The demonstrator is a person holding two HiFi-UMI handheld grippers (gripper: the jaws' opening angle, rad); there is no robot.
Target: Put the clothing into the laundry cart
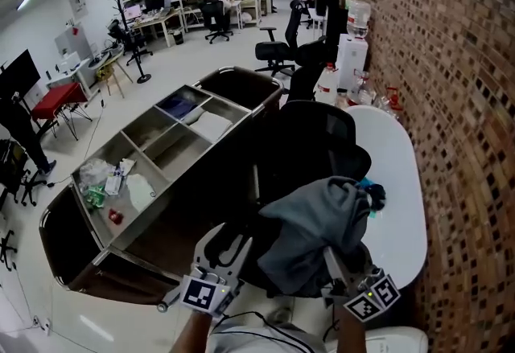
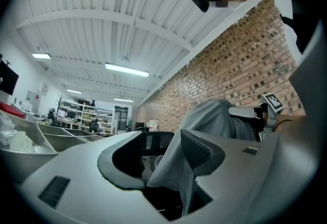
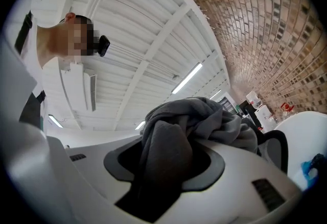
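Your left tool point(image 2: 163, 164), right tool point(image 3: 163, 167) both clenched grey fleece garment point(image 1: 314, 231). Left bite looked thin: could slip, hem snagging black mesh chair point(image 1: 310, 142) before grey compartmented laundry cart point(image 1: 165, 152).

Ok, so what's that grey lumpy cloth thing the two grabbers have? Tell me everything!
It is a grey garment, soft and thick like sweatshirt fabric, scrunched into a wrinkly bundle. The right gripper is shut on a thick fold, and the left gripper pinches a thinner edge. It hangs over a black office chair, beside the white table. It is not yet in the laundry cart.
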